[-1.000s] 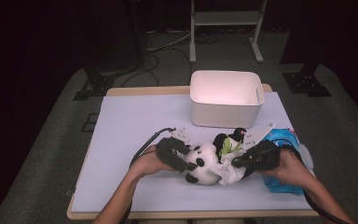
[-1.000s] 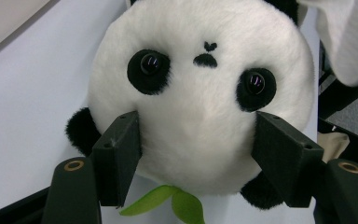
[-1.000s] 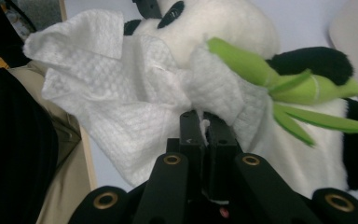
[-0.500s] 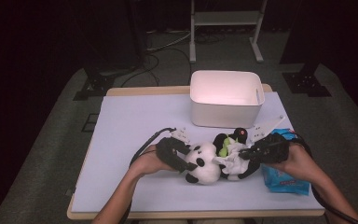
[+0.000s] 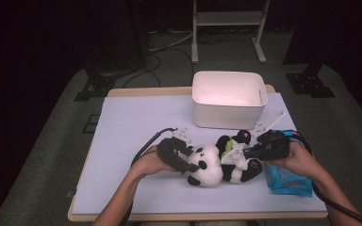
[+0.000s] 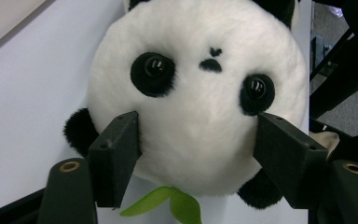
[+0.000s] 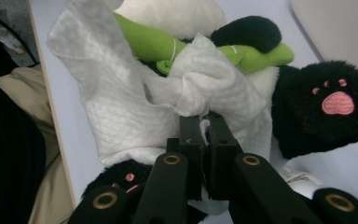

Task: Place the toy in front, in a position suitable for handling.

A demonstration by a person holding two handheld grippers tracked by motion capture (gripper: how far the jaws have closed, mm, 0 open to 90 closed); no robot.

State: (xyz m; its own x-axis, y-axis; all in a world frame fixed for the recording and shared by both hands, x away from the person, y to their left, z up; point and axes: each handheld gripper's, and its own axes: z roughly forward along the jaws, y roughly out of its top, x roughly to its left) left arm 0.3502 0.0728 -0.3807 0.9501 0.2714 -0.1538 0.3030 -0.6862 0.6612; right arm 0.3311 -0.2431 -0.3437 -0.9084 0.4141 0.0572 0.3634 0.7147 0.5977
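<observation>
The panda (image 5: 217, 162) lies near the counter's (image 5: 136, 117) front edge. The right claw (image 7: 204, 122) is clenched on a wipe (image 7: 121, 107) pressed to its belly, so wiping looks underway. The left claw (image 6: 196, 140) brackets its head, its jaws just easing wider. The tub (image 5: 228, 99) stands behind.

A pale lavender surface (image 5: 136, 122) with a light wooden edge stands on grey carpet (image 5: 52, 155). Beyond it the room is dark: a white metal shelf frame (image 5: 228, 19) rises at the far side, cables (image 5: 165, 47) trail over the floor, and black stand feet (image 5: 309, 84) rest either side.
</observation>
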